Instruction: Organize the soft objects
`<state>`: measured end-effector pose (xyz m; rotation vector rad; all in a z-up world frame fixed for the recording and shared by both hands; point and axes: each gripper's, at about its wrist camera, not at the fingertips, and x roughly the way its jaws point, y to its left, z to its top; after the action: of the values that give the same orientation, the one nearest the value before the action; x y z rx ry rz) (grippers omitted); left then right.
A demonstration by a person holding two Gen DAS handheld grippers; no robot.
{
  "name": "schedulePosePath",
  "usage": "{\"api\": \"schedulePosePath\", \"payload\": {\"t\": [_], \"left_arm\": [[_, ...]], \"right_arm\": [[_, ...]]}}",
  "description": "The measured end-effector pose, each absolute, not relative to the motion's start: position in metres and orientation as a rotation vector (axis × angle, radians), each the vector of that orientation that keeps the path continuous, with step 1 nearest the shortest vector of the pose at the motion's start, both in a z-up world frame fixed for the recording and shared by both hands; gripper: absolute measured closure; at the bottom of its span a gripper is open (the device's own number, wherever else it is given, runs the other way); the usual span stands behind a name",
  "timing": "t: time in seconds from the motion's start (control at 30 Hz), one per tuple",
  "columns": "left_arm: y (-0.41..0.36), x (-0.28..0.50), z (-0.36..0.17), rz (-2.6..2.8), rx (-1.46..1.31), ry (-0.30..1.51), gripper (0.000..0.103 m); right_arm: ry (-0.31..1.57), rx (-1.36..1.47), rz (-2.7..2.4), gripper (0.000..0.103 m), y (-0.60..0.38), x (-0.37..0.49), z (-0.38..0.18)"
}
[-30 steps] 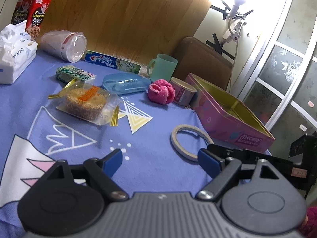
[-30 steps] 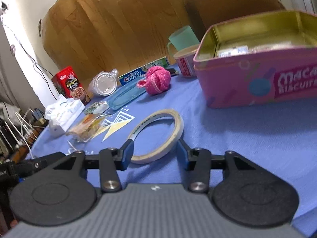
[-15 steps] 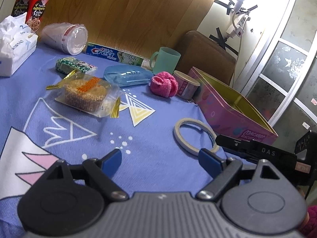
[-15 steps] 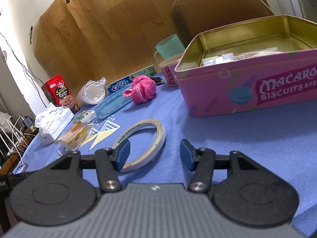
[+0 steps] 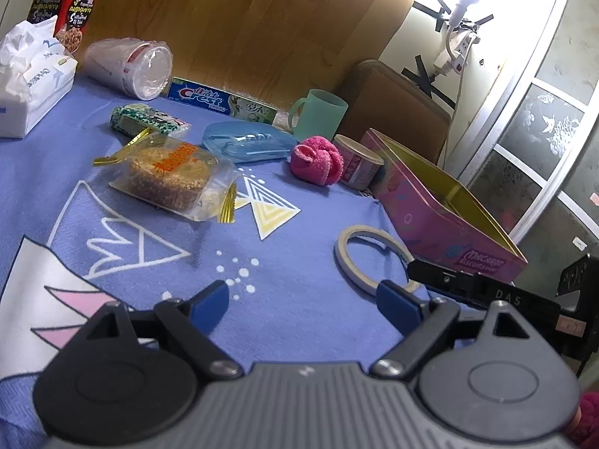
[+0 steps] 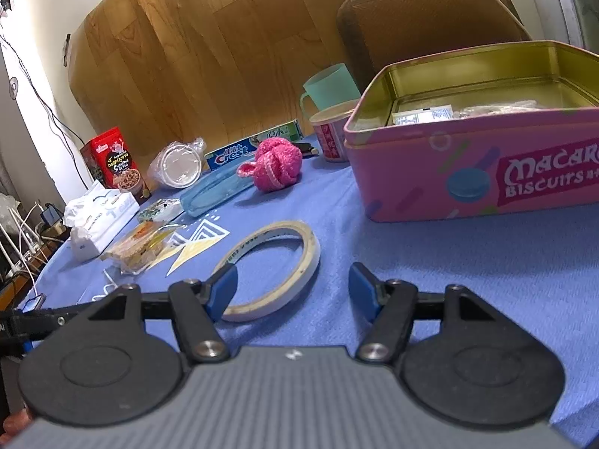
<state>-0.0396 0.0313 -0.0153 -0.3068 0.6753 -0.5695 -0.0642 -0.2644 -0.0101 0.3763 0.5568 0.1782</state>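
Observation:
A pink fluffy rolled towel [image 5: 317, 164] lies on the blue tablecloth beside a small pink can [image 5: 356, 167]; it also shows in the right wrist view [image 6: 276, 164]. An open pink biscuit tin [image 5: 445, 212] stands at the right, with small packets inside [image 6: 475, 131]. My left gripper [image 5: 304, 305] is open and empty, low over the cloth. My right gripper [image 6: 294, 287] is open and empty, just behind a tape ring [image 6: 270, 268]. A wrapped sesame cake [image 5: 168, 176] and a tissue pack [image 5: 28, 86] lie further left.
A blue plastic case [image 5: 247, 141], a toothpaste box [image 5: 221, 103], a green mug [image 5: 322, 119], wrapped cups [image 5: 131, 67], a green snack pack [image 5: 146, 121] and a red cereal box [image 5: 71, 7] line the back. A brown chair [image 6: 430, 18] stands behind the tin.
Both grippers have drawn back slightly and shifted; the right gripper's jaws have opened wider. The tape ring now sits left of the right gripper's centre. No object has moved.

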Motion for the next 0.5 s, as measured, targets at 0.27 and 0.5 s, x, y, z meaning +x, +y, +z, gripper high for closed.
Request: {"api": "schedulePosePath", "payload": {"t": [0.27, 0.5], "left_arm": [[0.034, -0.030, -0.013, -0.580, -0.333, 0.696, 0.014], [0.015, -0.011, -0.004, -0.634, -0.340, 0.721, 0.016]], "right_arm": [[0.560, 0.353, 0.198, 0.033, -0.263, -0.064, -0.008], [0.566, 0.235, 0.279, 0.025, -0.248, -0.072, -0.005]]}}
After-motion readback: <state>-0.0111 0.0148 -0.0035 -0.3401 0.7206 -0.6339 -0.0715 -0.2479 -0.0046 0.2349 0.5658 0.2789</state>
